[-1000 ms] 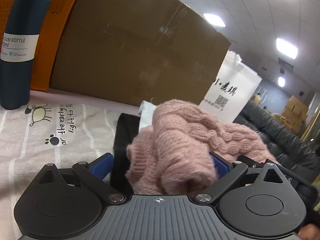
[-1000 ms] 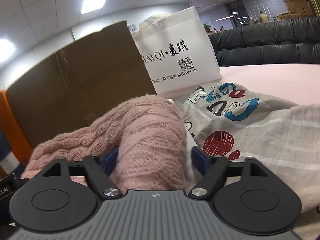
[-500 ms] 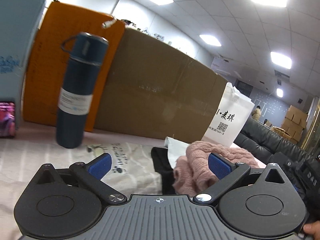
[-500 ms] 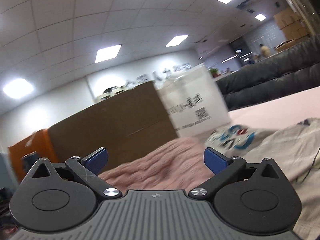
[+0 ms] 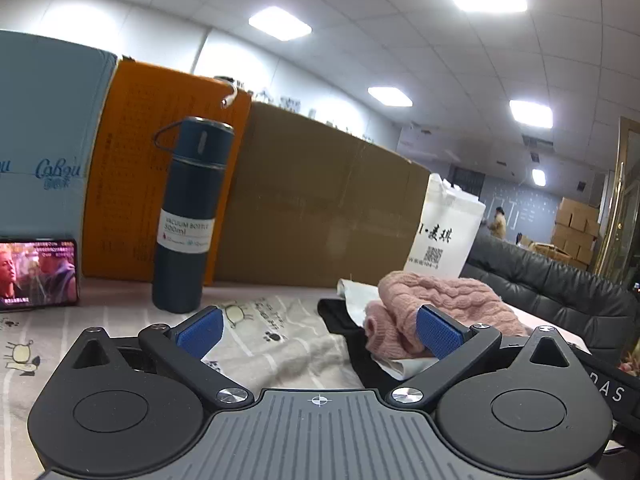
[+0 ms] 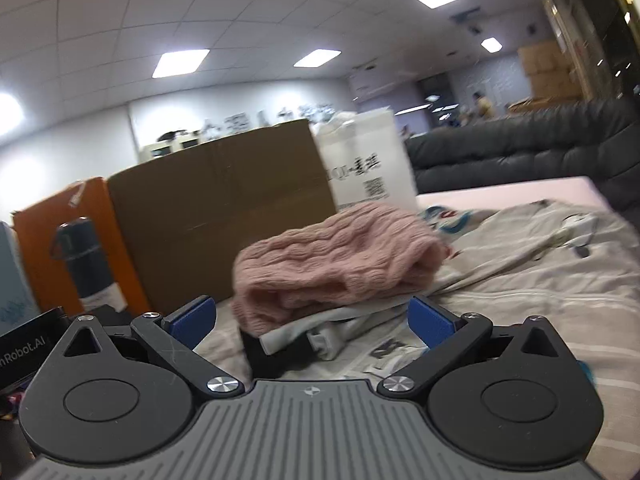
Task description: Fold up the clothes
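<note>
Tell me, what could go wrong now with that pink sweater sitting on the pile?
The folded pink sweater sits on a loose stack of a white garment and a black one, so it might slide or unfold if bumped. Both grippers, left and right, are open and close by. The tall blue bottle stands on the cloth and could tip if the cloth is pulled.

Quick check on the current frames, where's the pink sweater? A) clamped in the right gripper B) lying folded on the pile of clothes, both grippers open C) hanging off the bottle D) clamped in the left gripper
B: the pink sweater lies folded on the pile of clothes, while the left gripper and right gripper both stand open with nothing between their pads.
</note>
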`<state>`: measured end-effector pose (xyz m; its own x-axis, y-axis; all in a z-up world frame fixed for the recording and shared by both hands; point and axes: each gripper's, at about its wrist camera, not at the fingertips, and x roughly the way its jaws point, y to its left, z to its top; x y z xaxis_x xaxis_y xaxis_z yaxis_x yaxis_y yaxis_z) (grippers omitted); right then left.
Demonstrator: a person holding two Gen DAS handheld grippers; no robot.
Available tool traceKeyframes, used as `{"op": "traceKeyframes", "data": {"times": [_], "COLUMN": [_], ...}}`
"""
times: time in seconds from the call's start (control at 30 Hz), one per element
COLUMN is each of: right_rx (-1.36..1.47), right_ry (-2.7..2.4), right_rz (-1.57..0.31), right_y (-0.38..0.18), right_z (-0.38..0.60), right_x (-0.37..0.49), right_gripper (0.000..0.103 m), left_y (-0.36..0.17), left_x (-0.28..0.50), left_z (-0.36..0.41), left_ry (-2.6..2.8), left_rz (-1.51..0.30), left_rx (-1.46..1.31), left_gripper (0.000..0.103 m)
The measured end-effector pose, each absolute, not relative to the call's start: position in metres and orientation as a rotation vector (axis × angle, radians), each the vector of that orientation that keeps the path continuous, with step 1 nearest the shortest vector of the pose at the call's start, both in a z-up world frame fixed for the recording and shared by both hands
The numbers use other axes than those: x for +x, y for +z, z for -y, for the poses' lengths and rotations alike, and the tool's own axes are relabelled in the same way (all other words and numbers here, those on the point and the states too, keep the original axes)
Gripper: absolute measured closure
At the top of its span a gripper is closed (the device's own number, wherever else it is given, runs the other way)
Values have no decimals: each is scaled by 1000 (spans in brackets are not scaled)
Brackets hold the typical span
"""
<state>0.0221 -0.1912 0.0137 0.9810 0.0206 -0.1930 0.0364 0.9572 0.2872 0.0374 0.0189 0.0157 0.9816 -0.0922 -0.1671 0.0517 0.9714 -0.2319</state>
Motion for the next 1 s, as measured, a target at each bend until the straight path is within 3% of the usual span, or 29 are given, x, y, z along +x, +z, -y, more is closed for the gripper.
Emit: {"op": "traceKeyframes", "data": {"times": [1.0], "right_rx": [152], "right_ry": [-101], "right_rz": [-158], "right_y": [-2], "right_z": [175], "right_x": [33], "right_gripper": [0], "left_y": [6], "left_x": [20], "left_z": [-11], "left_ry": [43], "left_rz": [-64], "left_rx": [-70], "left_gripper": [0]}}
